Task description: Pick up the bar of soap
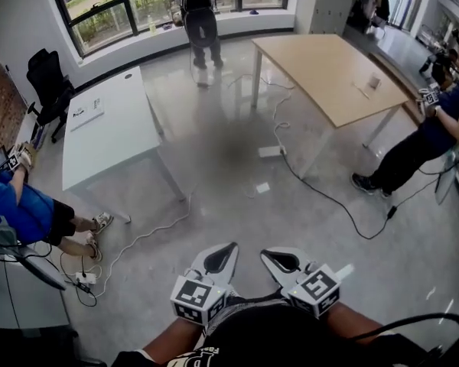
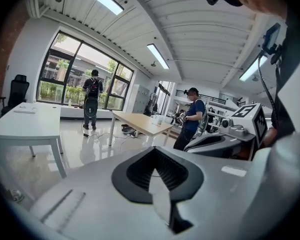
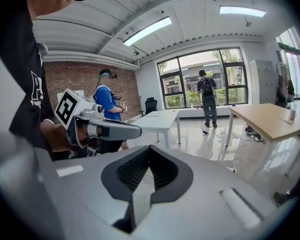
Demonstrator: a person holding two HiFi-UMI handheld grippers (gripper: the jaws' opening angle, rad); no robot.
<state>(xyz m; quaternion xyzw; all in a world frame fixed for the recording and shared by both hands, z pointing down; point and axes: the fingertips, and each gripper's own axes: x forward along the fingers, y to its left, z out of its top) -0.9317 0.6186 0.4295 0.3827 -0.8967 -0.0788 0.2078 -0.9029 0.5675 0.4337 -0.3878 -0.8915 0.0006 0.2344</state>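
Grey-shelled and held low, the left gripper (image 1: 229, 249) and the right gripper (image 1: 268, 255) sit side by side just in front of the person's waist. They are near each other without touching, and their tips angle slightly inward and a little below level. Bare forearms (image 1: 168, 344) reach in from the bottom edge of the head view, elbows tucked close to the black shirt (image 1: 275, 335). Each gripper has its marker cube (image 1: 195, 297) at the rear, nearest the body.

In the left gripper view the jaws are clenched, their dark pads (image 2: 140, 171) meeting, with nothing between them. The right gripper view shows the same: jaws pressed together and empty.

Both grippers hang over bare polished floor (image 1: 237, 167), well apart from either desk. A white desk (image 1: 107, 128) stands to the left and a wooden desk (image 1: 329, 75) to the right. On the wooden desk lies a small pale thing (image 1: 373, 82); it is too small to tell whether that is the bar of soap.
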